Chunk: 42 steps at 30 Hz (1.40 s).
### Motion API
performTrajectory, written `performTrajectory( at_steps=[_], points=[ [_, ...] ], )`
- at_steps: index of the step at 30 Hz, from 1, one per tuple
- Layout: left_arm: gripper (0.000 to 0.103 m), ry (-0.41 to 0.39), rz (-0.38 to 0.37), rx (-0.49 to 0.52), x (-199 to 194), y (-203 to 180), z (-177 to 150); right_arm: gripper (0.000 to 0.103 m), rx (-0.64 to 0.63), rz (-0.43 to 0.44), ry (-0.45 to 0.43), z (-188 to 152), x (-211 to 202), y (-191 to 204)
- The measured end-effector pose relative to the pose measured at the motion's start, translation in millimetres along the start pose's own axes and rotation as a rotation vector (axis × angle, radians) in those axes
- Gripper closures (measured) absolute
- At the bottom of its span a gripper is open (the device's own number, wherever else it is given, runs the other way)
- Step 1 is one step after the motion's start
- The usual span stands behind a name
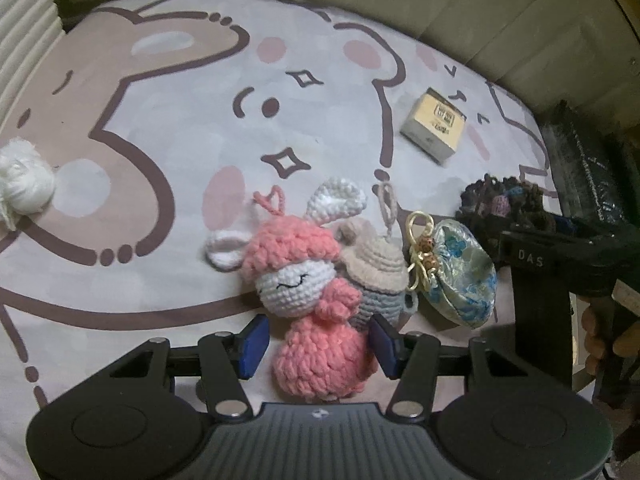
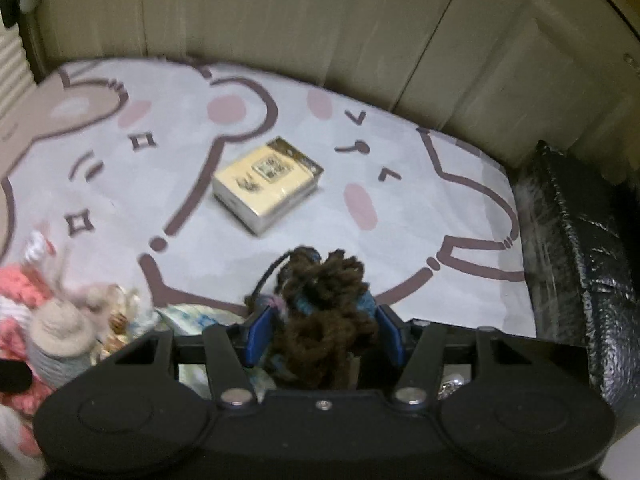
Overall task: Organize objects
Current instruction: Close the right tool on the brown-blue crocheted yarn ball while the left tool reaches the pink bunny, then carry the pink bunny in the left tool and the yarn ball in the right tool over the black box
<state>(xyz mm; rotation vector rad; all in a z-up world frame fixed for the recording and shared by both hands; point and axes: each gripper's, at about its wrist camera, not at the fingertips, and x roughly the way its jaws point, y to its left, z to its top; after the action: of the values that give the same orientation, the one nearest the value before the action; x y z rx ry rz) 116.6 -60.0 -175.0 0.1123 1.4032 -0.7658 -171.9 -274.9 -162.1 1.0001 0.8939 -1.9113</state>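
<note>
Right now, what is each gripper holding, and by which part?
The left gripper pinches the pink crochet bunny by its lower body. The right gripper clamps the dark brown yarn bundle across its lower half.

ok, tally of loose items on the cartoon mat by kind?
Crochet dolls: 2, pink crochet bunny doll, grey crochet doll with beige hat
Yarn bundles: 2, white yarn ball, dark brown yarn tangle
Blue floral brocade pouch: 1
Cream card box: 1
Total: 6
</note>
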Motion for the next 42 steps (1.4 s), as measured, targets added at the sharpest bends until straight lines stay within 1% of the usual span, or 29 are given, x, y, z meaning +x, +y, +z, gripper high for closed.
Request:
performTrajectory(
  at_steps=[1, 3, 5, 8, 12, 16, 26, 29, 31, 33, 35, 39, 42],
  points=[
    [0.046, 0.010, 0.001, 0.001, 3.5, -1.5, 0.4, 0.046, -0.012, 0.000, -0.003, -0.3, 1.1, -0.1],
    [0.047, 0.039, 0.012, 0.013, 11.7, -4.5, -0.6, 0.050, -0.038, -0.003, 0.000, -0.5, 3.3, 1.7],
    [0.048, 0.051, 0.030, 0.034, 18.1, -8.5, -1.5, 0.055, -0.050, -0.008, 0.007, -0.8, 5.1, 2.5],
    [0.052, 0.042, 0.032, 0.037, 17.9, -10.1, -0.2, 0.060, -0.035, 0.013, 0.003, 0.4, 0.9, -0.7],
    [0.055, 0.018, 0.033, 0.029, 12.3, -9.6, 0.8, 0.062, -0.029, 0.041, -0.013, 0.6, -6.3, -2.7],
    [0.056, -0.013, 0.047, 0.016, 1.5, -7.1, 0.7, 0.062, 0.001, 0.071, -0.027, 2.0, -14.3, -7.7],
    [0.058, -0.099, 0.082, -0.038, -27.7, 8.9, 0.9, 0.062, 0.049, 0.143, -0.121, 7.2, -55.5, -10.1],
    [0.060, -0.145, 0.060, -0.042, -40.7, 9.3, 2.0, 0.062, 0.056, 0.153, -0.137, 6.7, -63.5, -10.6],
    [0.060, -0.169, 0.046, -0.035, -47.4, 7.5, 2.4, 0.062, 0.085, 0.153, -0.131, 7.6, -66.3, -11.7],
    [0.060, -0.187, 0.041, -0.036, -53.5, 6.4, 2.6, 0.063, 0.065, 0.161, -0.147, 8.2, -73.5, -8.3],
    [0.060, -0.204, 0.052, -0.034, -58.3, 5.1, 1.4, 0.063, 0.055, 0.177, -0.167, 7.5, -81.0, -6.6],
    [0.060, -0.231, 0.053, -0.034, -66.6, 1.7, -1.1, 0.063, 0.045, 0.200, -0.175, 4.0, -90.5, -4.7],
    [0.060, -0.262, 0.058, -0.038, -75.8, -1.4, -3.7, 0.062, 0.029, 0.202, -0.196, 1.4, -100.8, -4.3]
  ],
)
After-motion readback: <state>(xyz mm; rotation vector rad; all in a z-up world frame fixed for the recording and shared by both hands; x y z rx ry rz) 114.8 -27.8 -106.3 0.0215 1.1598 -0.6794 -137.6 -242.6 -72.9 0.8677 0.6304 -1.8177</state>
